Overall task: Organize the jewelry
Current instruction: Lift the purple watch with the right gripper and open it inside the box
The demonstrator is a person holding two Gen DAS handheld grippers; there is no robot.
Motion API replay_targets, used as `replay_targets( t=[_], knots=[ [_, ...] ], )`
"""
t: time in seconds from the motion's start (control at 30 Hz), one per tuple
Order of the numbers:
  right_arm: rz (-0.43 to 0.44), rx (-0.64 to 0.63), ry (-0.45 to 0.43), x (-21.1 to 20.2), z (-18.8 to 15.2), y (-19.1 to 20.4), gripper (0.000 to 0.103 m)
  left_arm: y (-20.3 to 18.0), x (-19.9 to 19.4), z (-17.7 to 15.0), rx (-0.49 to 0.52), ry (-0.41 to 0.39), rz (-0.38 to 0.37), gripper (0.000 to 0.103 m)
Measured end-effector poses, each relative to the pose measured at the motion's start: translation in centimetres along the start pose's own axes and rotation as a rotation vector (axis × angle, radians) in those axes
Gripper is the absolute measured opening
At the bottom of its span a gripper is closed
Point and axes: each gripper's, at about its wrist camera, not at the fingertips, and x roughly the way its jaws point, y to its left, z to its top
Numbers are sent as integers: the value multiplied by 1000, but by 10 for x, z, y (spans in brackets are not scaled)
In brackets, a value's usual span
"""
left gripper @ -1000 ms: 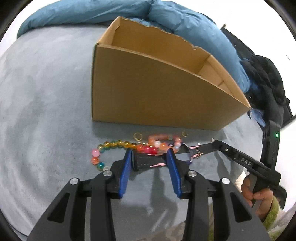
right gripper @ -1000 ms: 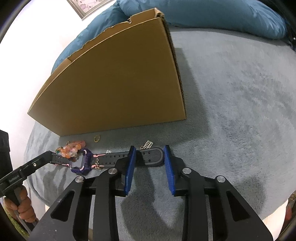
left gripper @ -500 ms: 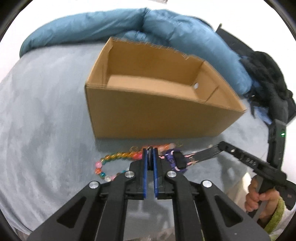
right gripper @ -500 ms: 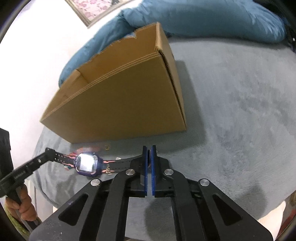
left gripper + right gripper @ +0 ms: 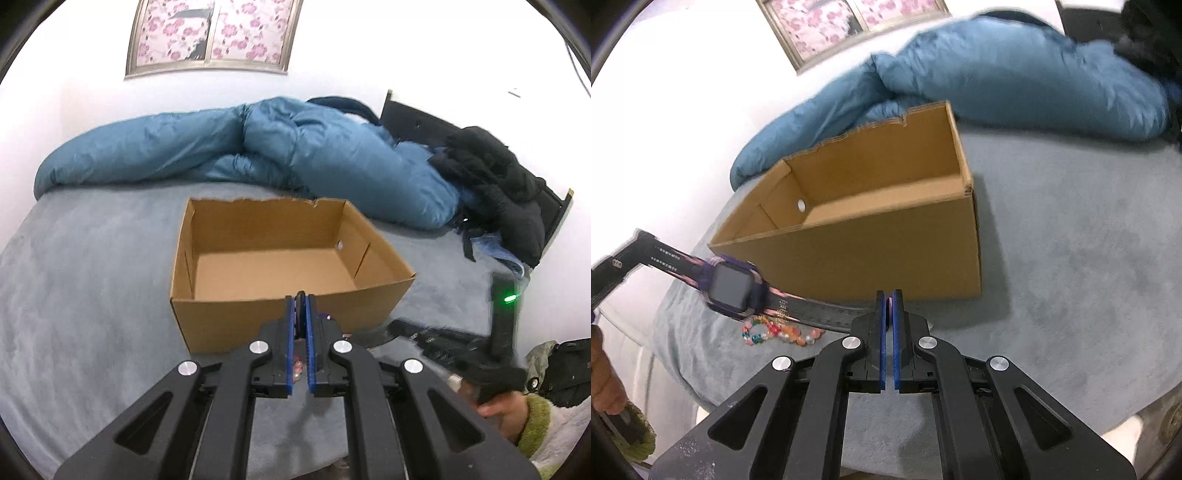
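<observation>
My left gripper [image 5: 300,314] is clamped on one watch strap end before the empty cardboard box [image 5: 284,314]. My right gripper [image 5: 890,310] pinches the other end; the watch [image 5: 733,290] hangs between them, the bead bracelet [image 5: 779,332] below on the bed [image 5: 1071,258]. Nothing is boxed yet.

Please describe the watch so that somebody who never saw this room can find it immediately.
Start at the open cardboard box on the grey bed. In front of its near wall, the watch hangs stretched between the two grippers, above the beaded bracelets. Its square dark screen, purple case and black-and-pink strap set it apart.
</observation>
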Motion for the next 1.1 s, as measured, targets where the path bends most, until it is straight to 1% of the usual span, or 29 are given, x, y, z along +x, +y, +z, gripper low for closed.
replay_targets(
  t=[0.1, 0.23, 0.37, 0.57, 0.63, 0.67, 0.8, 0.93, 1.03, 1.1],
  knots=[
    [41, 50, 48, 8, -4, -4, 1, -10, -12, 2, 31, -26, -12, 4],
    [65, 33, 68, 9, -9, 10, 1, -19, -18, 1, 58, -38, -22, 4],
    [54, -20, 39, 2, -8, 21, 1, -24, -27, 5, 60, -66, -27, 4],
    [50, -23, 15, -7, -4, 24, 1, -24, -34, 7, 58, -76, 1, 4],
    [38, -43, -10, -27, -4, 22, 1, -21, -34, 8, 49, -79, 14, 4],
    [34, -48, -17, -29, -2, 23, 1, -20, -35, 10, 44, -82, 18, 4],
    [18, -74, -69, -52, 16, 31, 1, -15, -38, 22, 31, -112, 15, 4],
    [-1, -139, -158, -77, 49, 43, 1, -10, -37, 48, 52, -154, 19, 4],
    [-24, -196, -199, -76, 79, 52, 1, 0, -21, 71, 39, -149, 13, 4],
    [-19, -211, -189, -63, 103, 53, 1, 8, -1, 87, 31, -120, 19, 4]
  ],
)
